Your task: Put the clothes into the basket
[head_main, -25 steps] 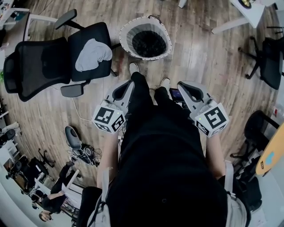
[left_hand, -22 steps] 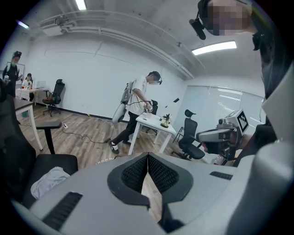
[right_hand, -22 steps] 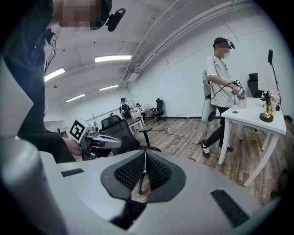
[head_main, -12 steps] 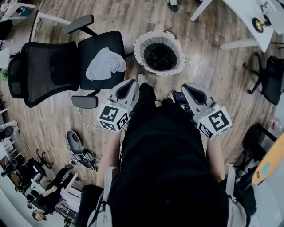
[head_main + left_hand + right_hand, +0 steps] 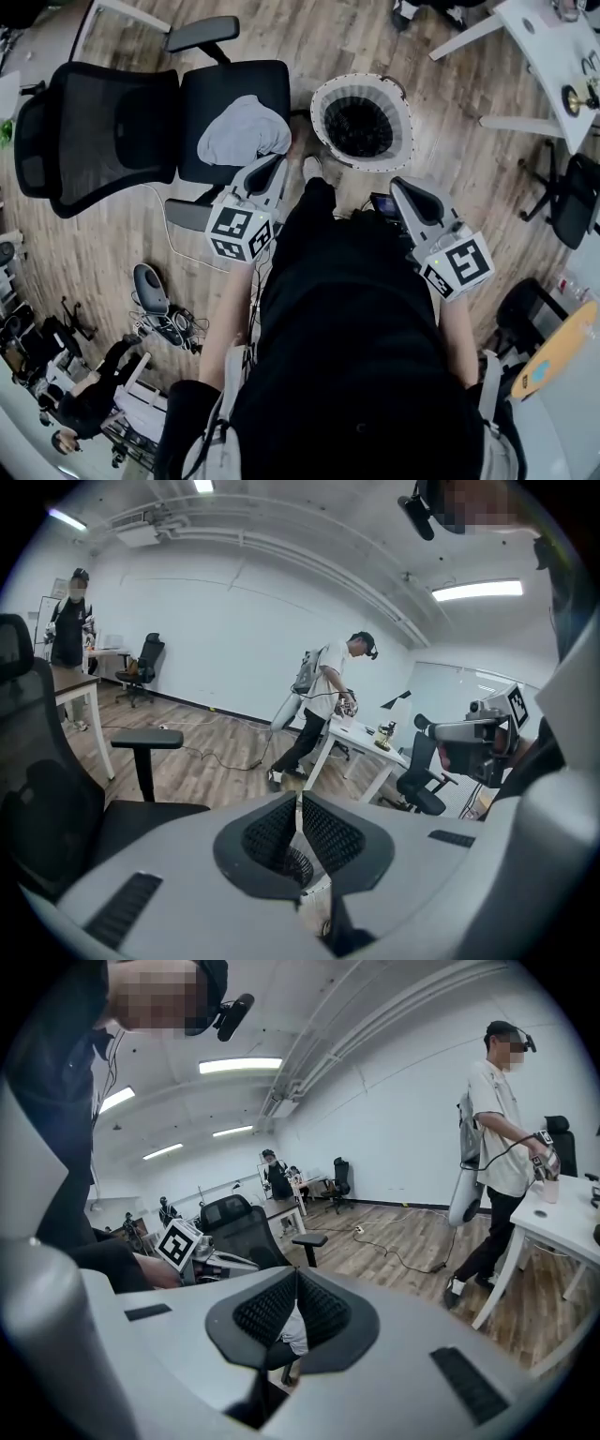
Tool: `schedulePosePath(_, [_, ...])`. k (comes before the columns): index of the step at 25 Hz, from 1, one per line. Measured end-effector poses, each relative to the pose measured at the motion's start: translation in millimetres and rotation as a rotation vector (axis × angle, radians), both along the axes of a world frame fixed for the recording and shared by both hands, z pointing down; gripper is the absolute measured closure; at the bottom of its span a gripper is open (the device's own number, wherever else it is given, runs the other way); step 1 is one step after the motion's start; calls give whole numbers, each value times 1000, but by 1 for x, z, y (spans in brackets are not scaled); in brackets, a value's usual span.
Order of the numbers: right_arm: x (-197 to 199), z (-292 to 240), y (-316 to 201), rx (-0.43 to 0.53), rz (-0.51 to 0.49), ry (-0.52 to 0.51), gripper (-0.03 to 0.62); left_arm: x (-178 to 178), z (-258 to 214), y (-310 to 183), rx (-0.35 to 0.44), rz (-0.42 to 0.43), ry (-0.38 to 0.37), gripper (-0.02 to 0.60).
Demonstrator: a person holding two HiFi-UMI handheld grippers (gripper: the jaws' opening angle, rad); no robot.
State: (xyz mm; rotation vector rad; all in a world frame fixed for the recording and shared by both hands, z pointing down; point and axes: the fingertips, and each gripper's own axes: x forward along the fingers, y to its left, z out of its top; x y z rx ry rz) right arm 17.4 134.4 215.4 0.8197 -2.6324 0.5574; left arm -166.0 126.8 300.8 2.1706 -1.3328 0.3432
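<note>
Head view shows a crumpled pale grey cloth garment (image 5: 244,131) lying on the seat of a black mesh office chair (image 5: 112,131), just beside a round white-walled basket with a dark inside (image 5: 322,112) that stands on the wooden plank floor (image 5: 459,150). The left gripper (image 5: 277,165) points toward the chair seat and the right gripper (image 5: 405,184) toward the basket, neither touching them. Each gripper view shows its jaws clenched together with nothing gripped between them.
</note>
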Motion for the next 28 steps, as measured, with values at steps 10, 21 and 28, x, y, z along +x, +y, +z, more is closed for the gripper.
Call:
schedulePosePath(10, [-62,18,-6,-73,-72,82,577,-66,51,-24,-101,-23,15,563])
schedulePosePath(21, [-97,40,-25,-172,-131,130,576,-113,129,-54,-202,-79,-79,453])
schedulePosePath(28, [-108,67,-29,-274,-142,133,576,-121,190,-65,-279,-28,-136,283])
